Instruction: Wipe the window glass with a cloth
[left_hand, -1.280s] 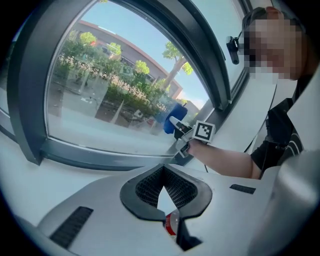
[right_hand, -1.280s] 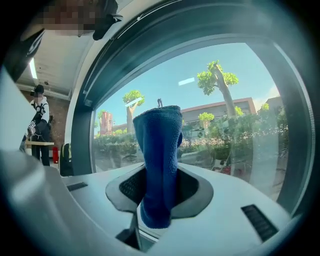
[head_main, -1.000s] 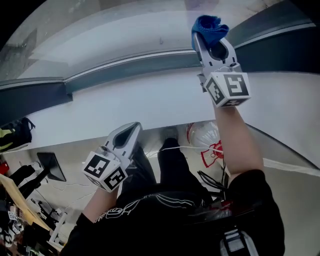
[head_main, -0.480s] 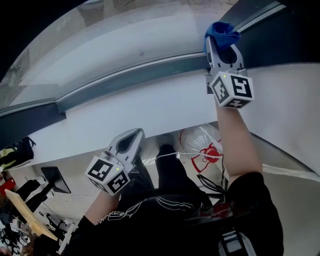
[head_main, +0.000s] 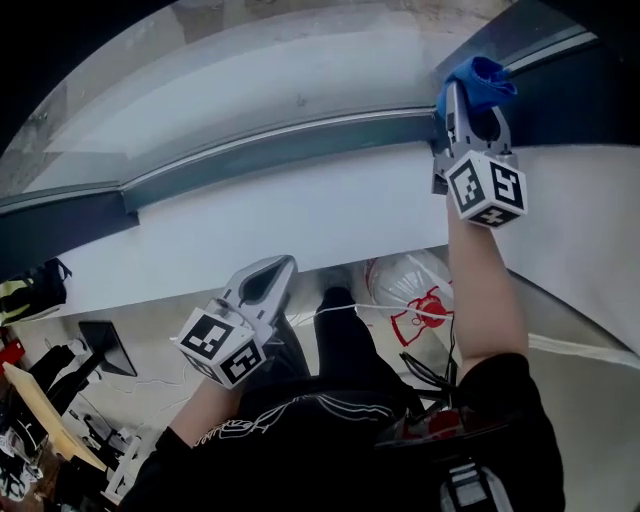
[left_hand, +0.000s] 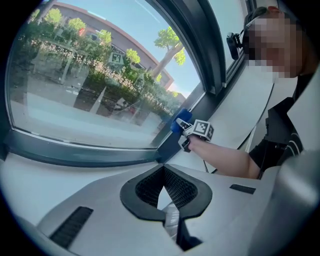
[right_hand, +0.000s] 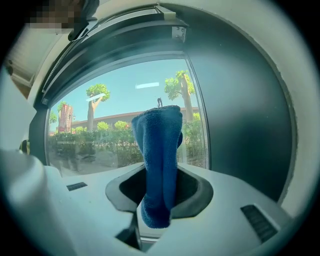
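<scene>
Right gripper (head_main: 470, 95) slid right, jaws clamped on blue cloth (right_hand: 159, 150).

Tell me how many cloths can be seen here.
1. The blue cloth is clamped between the jaws of the right gripper, up near the window glass. The left gripper, held low, is shut on nothing. Others could lie out of view.

The glass (head_main: 250, 90) lies beyond the frame (head_main: 280, 140), with the sill (head_main: 300, 220) before it. At 1 o'clock the right gripper (head_main: 470, 105) holds the cloth (head_main: 478, 80) at the glass's corner, perhaps touching. The left gripper (head_main: 272, 275) hangs at 7 o'clock of it, with a bag (head_main: 405, 285) between them.
</scene>
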